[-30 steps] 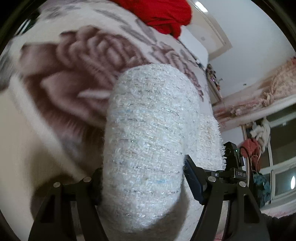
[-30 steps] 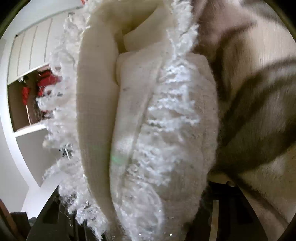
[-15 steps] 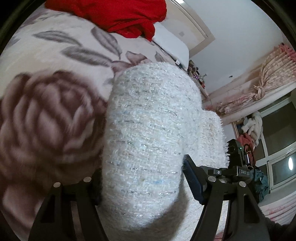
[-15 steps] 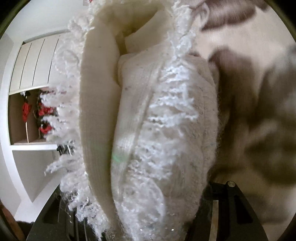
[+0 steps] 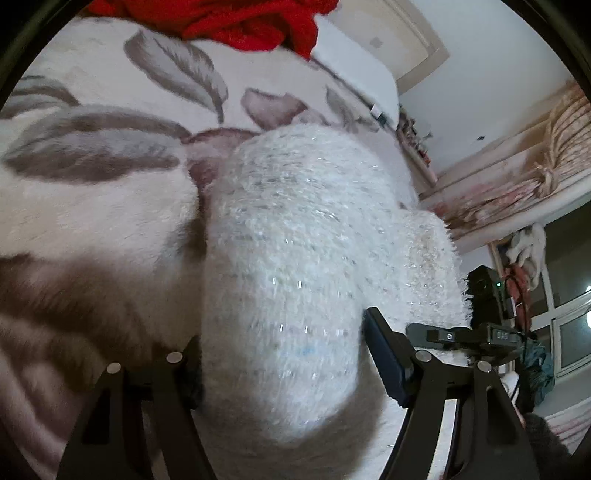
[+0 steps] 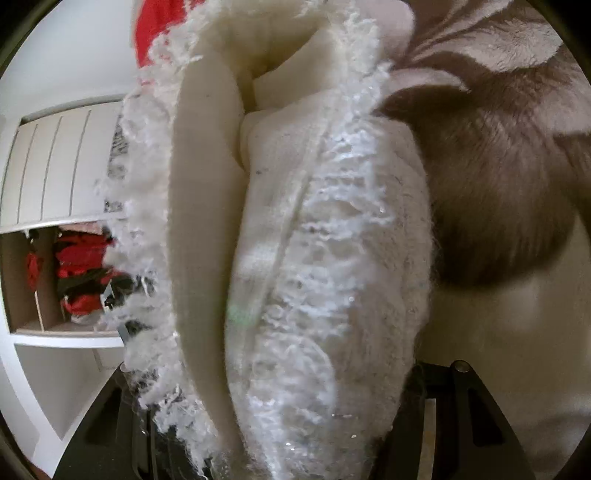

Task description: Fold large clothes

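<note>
Gripping a folded white jacket [image 5: 291,295], left tool [image 5: 284,373] and right tool [image 6: 273,406] both pinching it, flowered bed blanket [image 5: 110,206] behind, red clothes [image 5: 255,22] far

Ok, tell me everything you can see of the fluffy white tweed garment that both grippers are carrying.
The fluffy white tweed garment is a thick, nubby weave with glinting silver threads. In the right wrist view it shows frayed fringe trim along its edges and a smooth cream lining, bunched into several layers. The left gripper is shut on a rounded fold of it; the right gripper is shut on the fringed stack. It hangs over the plush cream blanket with brown flowers; whether it touches that blanket I cannot tell.
</note>
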`<action>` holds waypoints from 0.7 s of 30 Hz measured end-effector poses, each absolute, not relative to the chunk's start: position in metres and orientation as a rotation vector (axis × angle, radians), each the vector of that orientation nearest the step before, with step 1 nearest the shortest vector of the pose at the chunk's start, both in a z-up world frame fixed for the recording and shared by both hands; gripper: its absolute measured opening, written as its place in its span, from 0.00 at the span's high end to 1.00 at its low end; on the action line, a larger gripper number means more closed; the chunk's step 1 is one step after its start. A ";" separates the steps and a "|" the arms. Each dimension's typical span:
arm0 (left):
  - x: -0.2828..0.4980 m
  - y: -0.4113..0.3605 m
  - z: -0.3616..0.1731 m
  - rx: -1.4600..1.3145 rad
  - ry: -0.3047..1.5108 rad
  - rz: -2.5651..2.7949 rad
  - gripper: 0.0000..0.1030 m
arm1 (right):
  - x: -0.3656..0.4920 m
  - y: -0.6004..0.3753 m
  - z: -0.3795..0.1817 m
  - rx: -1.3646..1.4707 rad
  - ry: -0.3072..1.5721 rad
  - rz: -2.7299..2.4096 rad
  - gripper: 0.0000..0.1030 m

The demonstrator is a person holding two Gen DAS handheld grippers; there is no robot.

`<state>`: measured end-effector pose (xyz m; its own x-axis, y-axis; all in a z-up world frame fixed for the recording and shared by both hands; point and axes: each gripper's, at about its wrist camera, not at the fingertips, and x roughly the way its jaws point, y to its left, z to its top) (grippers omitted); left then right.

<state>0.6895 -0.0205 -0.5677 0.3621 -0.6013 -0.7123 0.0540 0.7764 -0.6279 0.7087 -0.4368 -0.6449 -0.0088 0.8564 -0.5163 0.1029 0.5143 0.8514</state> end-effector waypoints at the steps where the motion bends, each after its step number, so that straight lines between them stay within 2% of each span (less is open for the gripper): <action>1: 0.692 -0.022 -0.571 -0.558 1.145 -0.452 0.32 | 0.713 -0.437 -0.650 0.875 1.490 0.734 0.45; 4: 0.687 -0.023 -0.568 -0.537 1.156 -0.456 0.31 | 0.713 -0.446 -0.657 0.867 1.533 0.711 0.42; 7: 0.683 -0.022 -0.560 -0.517 1.186 -0.427 0.29 | 0.719 -0.456 -0.650 0.839 1.566 0.670 0.35; 8: 0.678 -0.023 -0.553 -0.495 1.200 -0.409 0.29 | 0.721 -0.452 -0.645 0.806 1.581 0.642 0.30; 13: 0.657 -0.025 -0.523 -0.325 1.198 -0.268 0.29 | 0.720 -0.437 -0.598 0.650 1.579 0.487 0.24; 17: 0.630 -0.035 -0.495 -0.141 1.151 -0.162 0.16 | 0.698 -0.441 -0.550 0.401 1.499 0.276 0.19; 18: 0.625 -0.037 -0.491 -0.107 1.138 -0.146 0.09 | 0.689 -0.439 -0.536 0.336 1.480 0.211 0.19; 21: 0.597 -0.046 -0.465 -0.029 1.077 -0.092 0.07 | 0.644 -0.417 -0.492 0.090 1.403 0.009 0.17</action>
<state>0.5965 -0.0462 -0.4646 0.4705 -0.0891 -0.8779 0.0612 0.9958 -0.0682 0.6443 -0.4166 -0.4918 0.1674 0.0599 -0.9841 0.0473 0.9965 0.0687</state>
